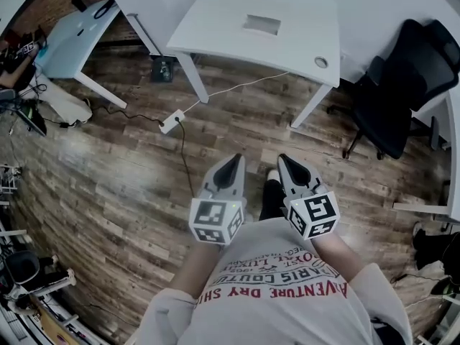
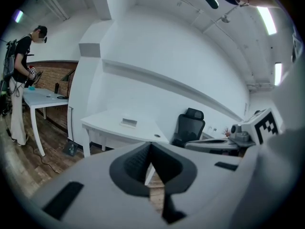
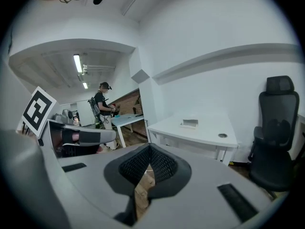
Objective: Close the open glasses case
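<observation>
A small pale, flat, box-like thing (image 1: pixel 261 24) lies on the white table (image 1: pixel 215 27) ahead; it may be the glasses case, too far off to tell open from closed. It also shows small in the left gripper view (image 2: pixel 128 122) and the right gripper view (image 3: pixel 189 123). My left gripper (image 1: pixel 236 158) and right gripper (image 1: pixel 282 158) are held side by side close to my chest, over the wooden floor and well short of the table. Both pairs of jaws meet at their tips with nothing between them, seen in the left gripper (image 2: pixel 151 146) and right gripper (image 3: pixel 150 148) views.
A black office chair (image 1: pixel 402 85) stands right of the table. A light blue table (image 1: pixel 72 42) is at the far left, with a person (image 2: pixel 21 80) standing at it. A white power strip (image 1: pixel 171 121) and its cables lie on the floor between me and the tables.
</observation>
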A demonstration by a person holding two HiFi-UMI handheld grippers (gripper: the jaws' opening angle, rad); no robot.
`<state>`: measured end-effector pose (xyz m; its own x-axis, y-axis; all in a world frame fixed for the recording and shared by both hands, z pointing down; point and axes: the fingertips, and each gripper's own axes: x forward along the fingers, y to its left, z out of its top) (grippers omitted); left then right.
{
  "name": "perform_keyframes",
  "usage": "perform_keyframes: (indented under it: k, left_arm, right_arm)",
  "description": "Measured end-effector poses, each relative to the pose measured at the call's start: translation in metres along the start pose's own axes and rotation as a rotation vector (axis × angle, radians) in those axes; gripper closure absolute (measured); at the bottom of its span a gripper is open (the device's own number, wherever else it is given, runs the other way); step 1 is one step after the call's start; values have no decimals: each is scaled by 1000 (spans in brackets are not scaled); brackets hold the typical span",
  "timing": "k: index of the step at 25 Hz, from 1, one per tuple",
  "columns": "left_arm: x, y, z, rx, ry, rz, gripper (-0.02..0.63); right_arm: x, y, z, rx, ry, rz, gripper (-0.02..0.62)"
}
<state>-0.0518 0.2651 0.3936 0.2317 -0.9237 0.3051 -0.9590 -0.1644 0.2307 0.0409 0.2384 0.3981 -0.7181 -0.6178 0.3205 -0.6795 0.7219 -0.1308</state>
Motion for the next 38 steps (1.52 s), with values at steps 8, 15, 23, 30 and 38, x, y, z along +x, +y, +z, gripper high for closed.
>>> perform_keyframes:
  k: [8,15,23,30,38]
  left_arm:
    - [92,18,53,-1,-39,88,609]
    - [168,17,77,-39,-68,151,609]
    - [236,18,92,-44,-55,147,609]
    - [289,42,104,-44,-31,81,609]
    - [369,96,144,-19,-1,-57,609]
  right_arm:
    - [74,-69,48,-38,0,100,583]
    - [111,-144,72,-76,17,147,583]
    - [138,-215,79,-53,36,106,583]
    - [171,-248,91,-36,22,25,583]
    - [241,-279,114,17,20,-117,583]
